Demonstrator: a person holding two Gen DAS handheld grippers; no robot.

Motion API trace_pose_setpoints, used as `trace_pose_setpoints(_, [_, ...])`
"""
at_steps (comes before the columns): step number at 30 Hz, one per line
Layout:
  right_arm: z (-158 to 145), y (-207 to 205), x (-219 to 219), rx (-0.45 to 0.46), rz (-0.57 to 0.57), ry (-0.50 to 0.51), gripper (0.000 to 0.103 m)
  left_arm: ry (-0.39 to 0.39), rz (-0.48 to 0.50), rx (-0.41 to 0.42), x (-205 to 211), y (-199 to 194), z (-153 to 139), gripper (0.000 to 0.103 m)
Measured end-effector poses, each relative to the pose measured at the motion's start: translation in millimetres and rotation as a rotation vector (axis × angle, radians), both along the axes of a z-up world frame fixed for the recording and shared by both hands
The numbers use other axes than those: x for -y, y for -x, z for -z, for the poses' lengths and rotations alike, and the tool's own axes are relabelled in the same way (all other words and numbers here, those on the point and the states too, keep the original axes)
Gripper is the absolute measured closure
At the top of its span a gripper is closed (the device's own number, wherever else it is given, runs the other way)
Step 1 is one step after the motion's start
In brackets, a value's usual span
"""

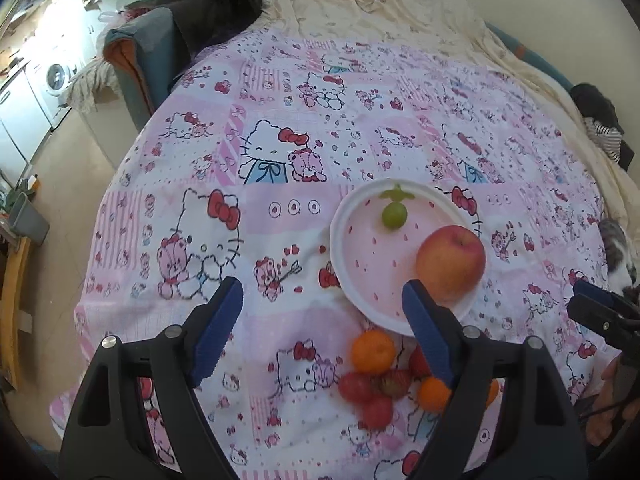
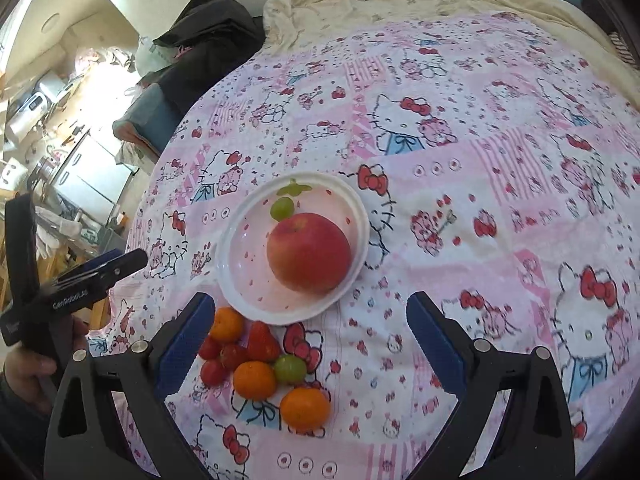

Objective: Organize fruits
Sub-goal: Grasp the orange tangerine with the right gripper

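Observation:
A white plate (image 1: 348,276) (image 2: 248,304) with pink dots lies on a Hello Kitty cloth. On it sit a red-yellow apple (image 1: 451,268) (image 2: 309,253) and a green grape (image 1: 394,215) (image 2: 282,208). In front of the plate is a pile of loose fruit: tangerines (image 1: 373,351) (image 2: 305,409), a strawberry (image 2: 261,342), small tomatoes (image 1: 356,387) (image 2: 214,372) and a green grape (image 2: 290,368). My left gripper (image 1: 322,298) is open and empty above the cloth, left of the pile. My right gripper (image 2: 311,316) is open and empty above the pile.
The cloth (image 1: 280,160) covers a bed, with a cream sheet (image 1: 380,4) at the far end. A dark chair with clothes (image 1: 180,32) stands at the far left. The floor and kitchen units (image 1: 36,92) lie beyond the left edge.

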State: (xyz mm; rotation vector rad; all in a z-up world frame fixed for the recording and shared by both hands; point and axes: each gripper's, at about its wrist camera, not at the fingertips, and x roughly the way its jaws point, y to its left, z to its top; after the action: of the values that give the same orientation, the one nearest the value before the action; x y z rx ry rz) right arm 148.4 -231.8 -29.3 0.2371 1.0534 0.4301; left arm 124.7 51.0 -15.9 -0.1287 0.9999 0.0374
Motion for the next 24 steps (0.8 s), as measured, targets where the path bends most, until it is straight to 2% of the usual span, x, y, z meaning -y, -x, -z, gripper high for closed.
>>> trace_pose_setpoints(3, [0.4,9.0,3.3,-0.002,0.008,0.000,0.004,0.015,-0.011,0.011,-2.3,13.9,-0.6,0.023])
trace_pose_setpoints(12, [1.7,33.2,8.9,-0.006,0.025,-0.004,0.004,-0.018,-0.020,0.033,2.2,47.4,-1.8,0.024])
trace_pose_setpoints(15, [3.9,38.2,8.6,-0.004,0.028,0.007,0.004,-0.065,-0.009,0.049,11.8,54.0,-4.2,0.023])
trace_pose_setpoints(19, [6.2,45.2,10.1,0.043,0.039,0.030,0.004,-0.105,-0.003,0.077,21.4,62.2,-5.1,0.024])
trace_pose_setpoints(24, [14.0,46.3,16.8,0.027,0.057,0.062,0.004,-0.043,-0.026,0.050,17.6,66.0,7.6,0.023])
